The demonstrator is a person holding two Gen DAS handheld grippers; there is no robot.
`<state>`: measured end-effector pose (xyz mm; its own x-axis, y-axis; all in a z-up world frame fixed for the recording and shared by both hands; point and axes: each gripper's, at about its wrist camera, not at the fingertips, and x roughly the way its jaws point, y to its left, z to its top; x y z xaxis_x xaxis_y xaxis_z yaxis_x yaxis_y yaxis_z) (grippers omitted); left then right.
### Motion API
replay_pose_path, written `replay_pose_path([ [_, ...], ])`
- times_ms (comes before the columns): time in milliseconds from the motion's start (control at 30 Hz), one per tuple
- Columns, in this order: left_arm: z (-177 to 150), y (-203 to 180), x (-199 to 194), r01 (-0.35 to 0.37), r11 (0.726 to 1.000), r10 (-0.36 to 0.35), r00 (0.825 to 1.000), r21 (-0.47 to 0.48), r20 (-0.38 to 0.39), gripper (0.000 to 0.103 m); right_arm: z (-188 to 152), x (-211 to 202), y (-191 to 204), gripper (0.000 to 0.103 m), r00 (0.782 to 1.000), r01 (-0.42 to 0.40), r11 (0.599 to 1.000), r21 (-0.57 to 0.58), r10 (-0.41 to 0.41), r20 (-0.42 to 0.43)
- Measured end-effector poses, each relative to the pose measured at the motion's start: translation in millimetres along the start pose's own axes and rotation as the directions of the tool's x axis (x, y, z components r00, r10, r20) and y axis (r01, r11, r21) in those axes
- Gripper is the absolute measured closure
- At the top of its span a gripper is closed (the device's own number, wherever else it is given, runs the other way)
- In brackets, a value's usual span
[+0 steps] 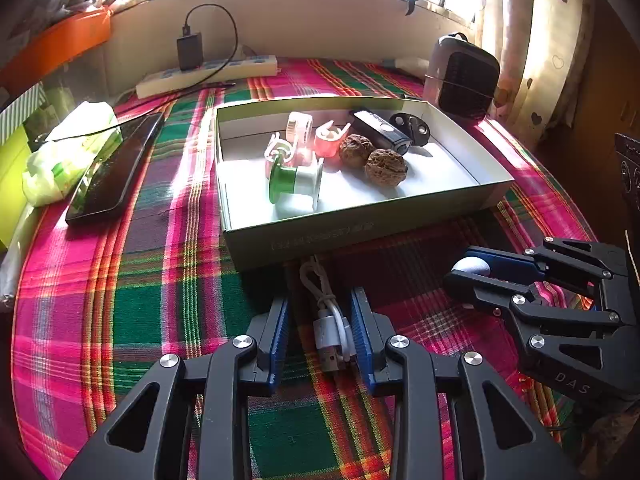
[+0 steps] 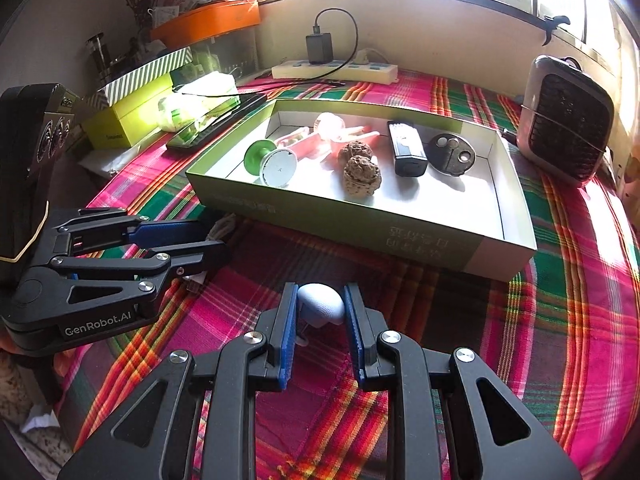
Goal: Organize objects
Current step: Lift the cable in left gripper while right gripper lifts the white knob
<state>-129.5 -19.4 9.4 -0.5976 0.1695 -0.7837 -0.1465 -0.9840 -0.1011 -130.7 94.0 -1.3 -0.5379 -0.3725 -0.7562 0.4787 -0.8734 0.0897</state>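
My left gripper point(image 1: 320, 296) stands over the plaid cloth just in front of the box. A coiled white USB cable point(image 1: 330, 320) lies between its blue pads point(image 1: 280, 328). The right-hand pad touches the cable and a gap shows on the other side, so the jaws are open. My right gripper point(image 2: 320, 288) is shut on a pale rounded object point(image 2: 322, 304), also seen as the right gripper point(image 1: 464, 266) at the right. The shallow green box point(image 1: 320, 236) holds two walnuts point(image 1: 386, 168), a green-and-white spool point(image 1: 296, 178), pink clips point(image 1: 328, 140), a black device point(image 1: 380, 130) and a black round part point(image 1: 410, 126).
A dark phone point(image 1: 112, 168) and a tissue pack point(image 1: 68, 152) lie left of the box. A power strip point(image 1: 208, 74) with a charger runs along the back wall. A small grey heater point(image 1: 460, 76) stands at the back right. A yellow-green box point(image 2: 128, 116) sits at the far left.
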Motion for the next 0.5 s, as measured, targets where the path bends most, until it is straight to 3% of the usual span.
replay_pose_path([
  [200,-0.6,3.1,-0.2,-0.020,1.000,0.020,1.000,-0.008,0.007,0.087,-0.4,0.4,0.3,0.079,1.000,0.002,1.000,0.001,-0.002,-0.003],
  [500,-0.8,5.9,-1.0,-0.011,1.000,0.011,1.000,-0.013,0.015,0.088,-0.7,1.3,0.5,0.079,1.000,0.006,1.000,0.001,-0.006,-0.009],
])
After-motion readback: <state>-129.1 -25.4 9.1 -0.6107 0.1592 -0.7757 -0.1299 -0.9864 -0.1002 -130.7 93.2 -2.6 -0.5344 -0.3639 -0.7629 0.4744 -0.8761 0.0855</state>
